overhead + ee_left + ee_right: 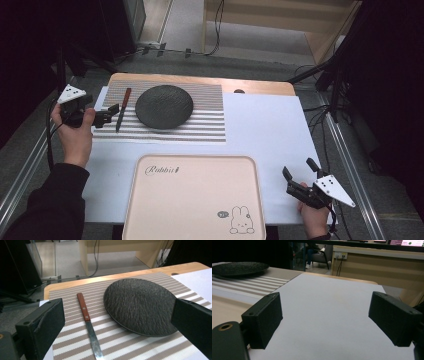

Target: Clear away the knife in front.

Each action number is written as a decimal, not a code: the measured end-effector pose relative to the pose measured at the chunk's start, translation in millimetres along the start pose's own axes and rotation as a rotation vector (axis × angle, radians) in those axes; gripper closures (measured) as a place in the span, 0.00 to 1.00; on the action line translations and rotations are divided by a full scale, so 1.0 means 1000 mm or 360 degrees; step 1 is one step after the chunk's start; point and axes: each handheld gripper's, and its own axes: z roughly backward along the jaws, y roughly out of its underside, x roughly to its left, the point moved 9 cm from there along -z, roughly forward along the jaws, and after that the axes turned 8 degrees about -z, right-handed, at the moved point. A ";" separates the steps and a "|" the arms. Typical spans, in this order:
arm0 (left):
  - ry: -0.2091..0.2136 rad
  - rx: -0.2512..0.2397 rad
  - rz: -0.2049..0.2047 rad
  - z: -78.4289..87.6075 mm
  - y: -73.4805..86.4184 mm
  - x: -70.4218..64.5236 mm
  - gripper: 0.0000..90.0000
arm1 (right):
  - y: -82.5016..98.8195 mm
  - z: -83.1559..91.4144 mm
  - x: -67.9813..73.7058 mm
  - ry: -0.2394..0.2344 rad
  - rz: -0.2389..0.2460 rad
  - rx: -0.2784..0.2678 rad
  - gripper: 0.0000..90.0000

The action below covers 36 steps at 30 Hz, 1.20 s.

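A dark round plate [164,106] lies on a striped placemat [205,125] at the back of the table. A knife [123,109] with a reddish wooden handle lies on the mat just left of the plate. My left gripper [113,113] is open at the mat's left edge, its jaws close to the knife's blade. In the left gripper view the knife [87,320] and the plate [140,305] lie ahead between the wide-apart jaws of the left gripper [120,323]. My right gripper [298,168] is open over the white sheet [265,135] at the front right, holding nothing.
A pale pink tray [150,200] with a rabbit drawing sits at the front centre. The right gripper view has the right gripper [328,317] over the white sheet [329,302], with the plate [239,268] and placemat [257,283] far left. Cables and stands surround the table.
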 end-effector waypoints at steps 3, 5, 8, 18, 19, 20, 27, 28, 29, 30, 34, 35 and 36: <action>-0.0009 0.0022 0.0021 -0.007 -0.001 0.005 0.00 | 0.000 0.000 0.000 -0.0002 -0.0003 -0.0002 0.11; -0.0014 0.0040 0.0030 -0.013 -0.002 0.008 0.00 | 0.000 0.000 0.000 -0.0003 -0.0003 -0.0002 0.11; -0.0016 0.0099 0.0033 -0.022 -0.002 0.014 0.00 | 0.000 0.000 0.000 -0.0006 -0.0003 -0.0003 0.11; -0.0031 0.0199 0.0088 -0.047 -0.005 0.029 0.08 | 0.000 0.000 0.000 -0.0008 -0.0007 -0.0002 0.11; -0.0031 0.0213 0.0088 -0.050 -0.005 0.029 0.12 | 0.000 0.000 0.000 -0.0010 -0.0004 -0.0004 0.11; -0.0024 0.0218 0.0097 -0.053 -0.005 0.029 0.14 | 0.000 0.000 0.000 -0.0009 -0.0003 -0.0004 0.11; -0.0001 0.0308 0.0100 -0.071 -0.002 0.030 0.37 | 0.000 0.000 0.000 -0.0010 -0.0002 -0.0002 0.11; 0.0014 0.0319 0.0108 -0.074 -0.001 0.030 0.44 | 0.000 0.000 0.000 -0.0010 -0.0001 -0.0002 0.11; 0.0033 0.0340 0.0110 -0.077 0.000 0.030 0.46 | 0.000 0.000 0.000 -0.0011 -0.0001 -0.0002 0.11; 0.0033 0.0365 0.0111 -0.080 0.001 0.030 0.47 | 0.000 0.000 0.000 -0.0011 -0.0001 -0.0001 0.11; 0.0022 0.0436 0.0089 -0.090 0.003 0.032 0.54 | 0.000 0.000 0.001 -0.0010 0.0005 0.0002 0.11; 0.0026 0.0456 0.0091 -0.093 0.004 0.033 0.57 | 0.000 0.000 0.001 -0.0010 0.0006 0.0002 0.11; 0.0014 0.0482 0.0078 -0.095 0.005 0.033 0.58 | 0.000 0.000 0.001 -0.0010 0.0004 0.0002 0.11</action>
